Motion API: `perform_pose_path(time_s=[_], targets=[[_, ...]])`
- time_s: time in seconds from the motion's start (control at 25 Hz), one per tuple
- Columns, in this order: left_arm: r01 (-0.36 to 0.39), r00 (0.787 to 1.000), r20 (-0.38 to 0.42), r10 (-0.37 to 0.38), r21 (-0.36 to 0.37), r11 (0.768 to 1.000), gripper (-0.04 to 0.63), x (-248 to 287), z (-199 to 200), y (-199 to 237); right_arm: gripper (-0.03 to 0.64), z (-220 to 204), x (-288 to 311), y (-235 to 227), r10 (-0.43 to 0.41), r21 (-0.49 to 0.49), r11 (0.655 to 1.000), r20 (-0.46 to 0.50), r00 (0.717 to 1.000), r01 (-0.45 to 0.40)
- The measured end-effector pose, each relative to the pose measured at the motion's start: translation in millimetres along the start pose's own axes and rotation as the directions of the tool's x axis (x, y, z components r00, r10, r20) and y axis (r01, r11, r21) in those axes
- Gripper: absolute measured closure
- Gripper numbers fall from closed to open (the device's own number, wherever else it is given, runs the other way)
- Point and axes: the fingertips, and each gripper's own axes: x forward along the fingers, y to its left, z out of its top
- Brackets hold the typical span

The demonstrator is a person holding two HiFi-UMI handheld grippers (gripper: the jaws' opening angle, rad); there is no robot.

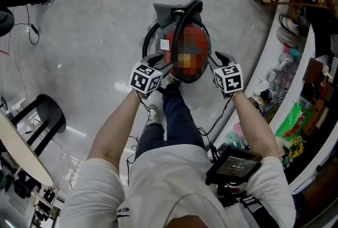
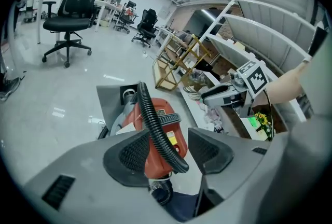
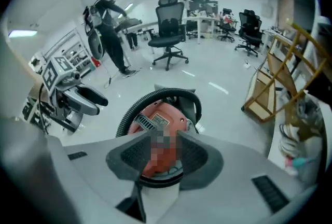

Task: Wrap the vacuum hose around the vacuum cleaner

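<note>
Directly below in the head view, the red vacuum cleaner [image 1: 198, 42] stands on the pale glossy floor [image 1: 95, 37], just beyond the person's dark trouser leg [image 1: 177, 116]. The black corrugated hose [image 1: 179, 26] arches over its top and curves round its left side. The left gripper [image 1: 160, 65] sits against the vacuum's near left side and the right gripper [image 1: 221, 59] just off its near right side. A black stool [image 1: 45, 116] stands well to the left, and cluttered shelving [image 1: 296, 89] runs along the right.

Next, the left gripper view looks along wide-open jaws. The hose comes down from the far side of the vacuum and passes between them, lying close along the left pad with a clear gap to the right pad, so it is not pinched. The other gripper hangs at the right, and a black office chair [image 2: 70, 15] and a wooden rack [image 2: 176, 59] stand farther off.

Finally, the right gripper view shows its jaws only partly apart, a narrower gap than the left's. The vacuum's red body fills that gap from beyond, and I see nothing clamped between the pads. The hose loops over the vacuum's far side. Another person [image 3: 109, 31] stands far left.
</note>
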Motion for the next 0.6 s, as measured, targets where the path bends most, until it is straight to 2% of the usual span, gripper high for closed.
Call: perform_pose_path(time_s=[0.28, 0.4, 0.6], targets=[[0.005, 0.998, 0.066, -0.009, 0.072, 0.997, 0.436, -72.4, -20.9, -74.3, 0.536, -48.1, -111.6, 74.9, -0.030, 0.123, 0.992, 0.071, 0.997, 0.021], [-0.009, 0.992, 0.126, -0.005, 0.107, 0.994, 0.474, -111.2, -25.3, -105.9, 0.562, -51.6, -153.0, 118.4, -0.051, 0.177, 0.984, 0.146, 0.988, 0.025], [-0.044, 0.976, 0.218, 0.013, 0.136, 0.990, 0.560, -170.3, -45.8, -148.5, 0.580, -47.8, -200.7, 193.4, -0.083, 0.207, 0.978, 0.266, 0.960, 0.028]])
